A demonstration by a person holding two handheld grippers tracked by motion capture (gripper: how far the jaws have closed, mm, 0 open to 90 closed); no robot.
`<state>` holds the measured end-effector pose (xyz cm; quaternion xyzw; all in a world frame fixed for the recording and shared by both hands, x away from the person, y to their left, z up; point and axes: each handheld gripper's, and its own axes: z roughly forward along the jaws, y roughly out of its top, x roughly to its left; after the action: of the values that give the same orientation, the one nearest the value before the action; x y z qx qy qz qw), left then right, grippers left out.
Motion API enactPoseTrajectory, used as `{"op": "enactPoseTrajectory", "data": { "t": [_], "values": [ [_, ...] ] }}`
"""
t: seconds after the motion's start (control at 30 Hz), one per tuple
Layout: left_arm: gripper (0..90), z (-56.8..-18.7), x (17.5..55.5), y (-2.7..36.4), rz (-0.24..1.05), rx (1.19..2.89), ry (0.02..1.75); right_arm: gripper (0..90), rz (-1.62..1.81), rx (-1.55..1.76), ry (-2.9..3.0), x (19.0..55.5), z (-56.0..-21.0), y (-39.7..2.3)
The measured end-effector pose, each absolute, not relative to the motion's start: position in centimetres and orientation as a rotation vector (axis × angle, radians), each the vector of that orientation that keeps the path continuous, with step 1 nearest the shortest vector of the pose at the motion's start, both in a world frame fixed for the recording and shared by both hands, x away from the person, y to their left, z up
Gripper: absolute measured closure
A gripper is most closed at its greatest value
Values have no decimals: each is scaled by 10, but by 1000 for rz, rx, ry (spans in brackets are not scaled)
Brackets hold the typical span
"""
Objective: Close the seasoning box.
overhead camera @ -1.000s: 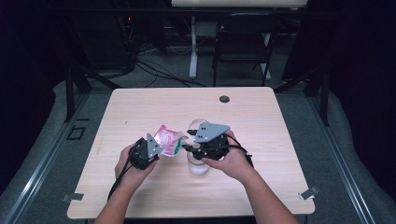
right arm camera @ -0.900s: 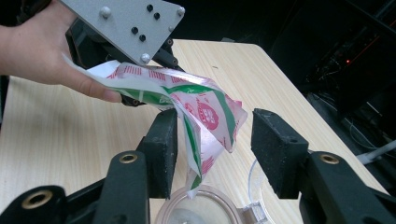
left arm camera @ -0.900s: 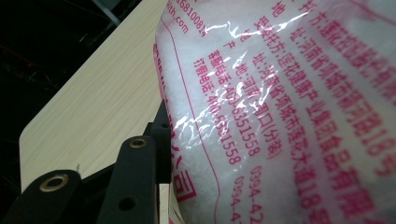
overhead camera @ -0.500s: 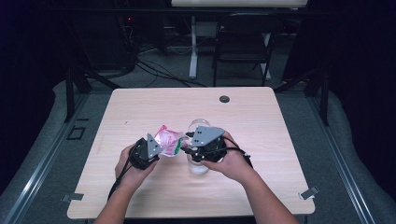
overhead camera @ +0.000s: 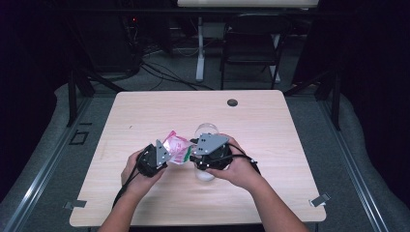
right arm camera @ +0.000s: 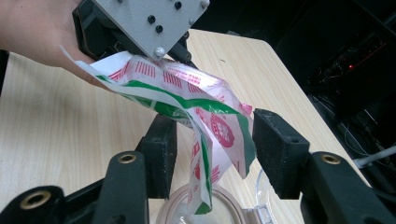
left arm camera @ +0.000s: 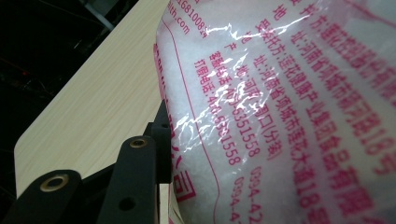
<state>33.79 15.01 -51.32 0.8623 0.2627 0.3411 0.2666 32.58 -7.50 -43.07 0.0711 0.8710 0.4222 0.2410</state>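
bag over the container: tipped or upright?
Tipped. The left gripper holds the bag slanting down, and its torn corner hangs into the mouth of the clear container between the right gripper's open jaws.

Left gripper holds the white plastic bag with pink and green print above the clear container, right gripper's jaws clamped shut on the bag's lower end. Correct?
Not quite. The right gripper has its jaws apart: the right gripper view shows gaps between both pads and the hanging end of the white plastic bag with pink and green print. The rest stands: the left gripper holds the bag above the clear container.
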Motion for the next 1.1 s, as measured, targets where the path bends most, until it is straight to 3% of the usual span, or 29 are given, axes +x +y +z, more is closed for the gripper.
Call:
{"op": "enactPoseTrajectory", "data": {
  "t": [0.43, 1.1],
  "values": [
    [614, -513, 337, 148, 931, 2330, 699, 550, 1149, 145, 2394, 322, -433, -70],
    [616, -512, 336, 149, 953, 2316, 709, 808, 1198, 201, 2456, 323, -436, -69]
  ]
}}
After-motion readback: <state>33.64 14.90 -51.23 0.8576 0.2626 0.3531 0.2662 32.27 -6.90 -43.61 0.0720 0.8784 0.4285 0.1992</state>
